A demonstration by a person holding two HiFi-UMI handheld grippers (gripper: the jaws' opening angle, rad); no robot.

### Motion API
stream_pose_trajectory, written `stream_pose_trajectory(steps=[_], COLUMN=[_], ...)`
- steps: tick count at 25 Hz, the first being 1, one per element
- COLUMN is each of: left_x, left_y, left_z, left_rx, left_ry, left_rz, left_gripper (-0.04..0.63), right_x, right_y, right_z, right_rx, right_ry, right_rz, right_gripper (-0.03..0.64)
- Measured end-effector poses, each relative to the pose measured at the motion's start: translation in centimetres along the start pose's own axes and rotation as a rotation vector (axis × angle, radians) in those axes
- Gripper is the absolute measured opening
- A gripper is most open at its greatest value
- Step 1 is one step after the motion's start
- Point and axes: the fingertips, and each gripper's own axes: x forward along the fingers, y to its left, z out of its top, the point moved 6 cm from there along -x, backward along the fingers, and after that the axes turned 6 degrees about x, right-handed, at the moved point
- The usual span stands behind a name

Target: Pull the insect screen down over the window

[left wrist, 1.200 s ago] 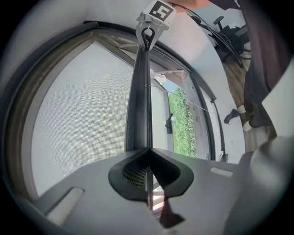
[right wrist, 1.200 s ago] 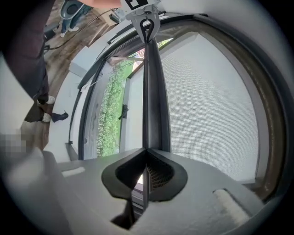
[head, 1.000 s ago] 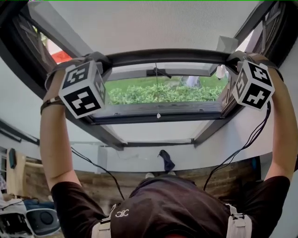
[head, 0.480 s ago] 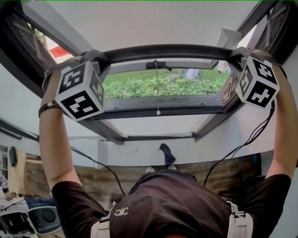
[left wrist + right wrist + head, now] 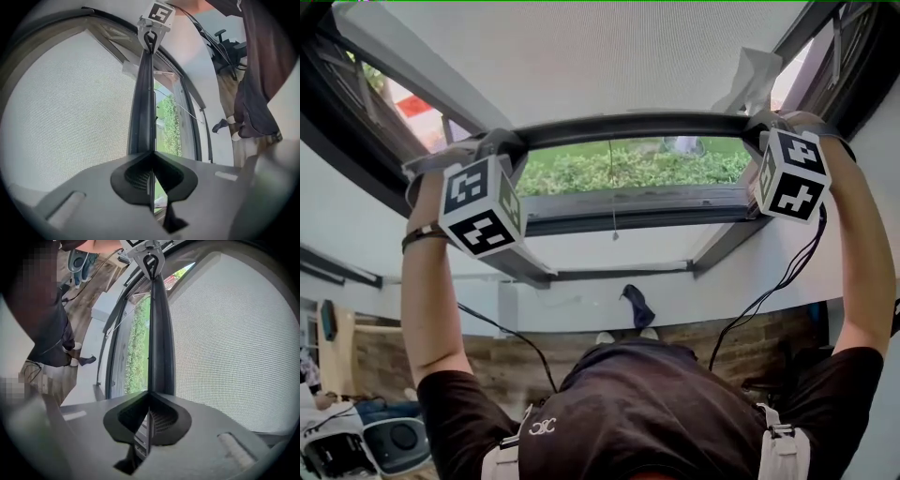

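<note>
Left gripper [image 5: 508, 142] and right gripper [image 5: 761, 122] pinch the stiff pull bar [image 5: 637, 125] at its ends; mesh [image 5: 609, 56] looks light and flimsy, so pull evenly.

The wooden floor [image 5: 525, 367] runs along the white wall's foot; the person's white shoes [image 5: 605, 337] stand mid-floor; a dark object [image 5: 636, 307] lies just beside them; a grey-white device [image 5: 394, 442] sits far left.

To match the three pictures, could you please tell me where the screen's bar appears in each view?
Head view: the bar runs across the upper middle.
Left gripper view: the bar stands at centre, rising straight up from the jaws.
Right gripper view: the bar stands at centre, rising straight up from the jaws.
Shared landmark: the hedge outside, alongside the bar.
</note>
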Motion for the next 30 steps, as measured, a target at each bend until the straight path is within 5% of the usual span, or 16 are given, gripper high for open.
stream_pose_trajectory(steps=[9,30], left_x=[2.2,14.4], left_y=[-2.6,-15.7], left_z=[0.1,-0.9], left_rx=[-0.021,-0.102], left_ry=[0.008,-0.008], left_rz=[0.009,-0.233], left_gripper=[0.031,0.029], right_x=[2.4,15.4], right_y=[2.5,14.9], right_z=[-0.3,-0.3], right_rx=[0.010,0.008], right_ry=[0.006,0.040], right_rz=[-0.036,0.178], right_gripper=[0.017,0.017])
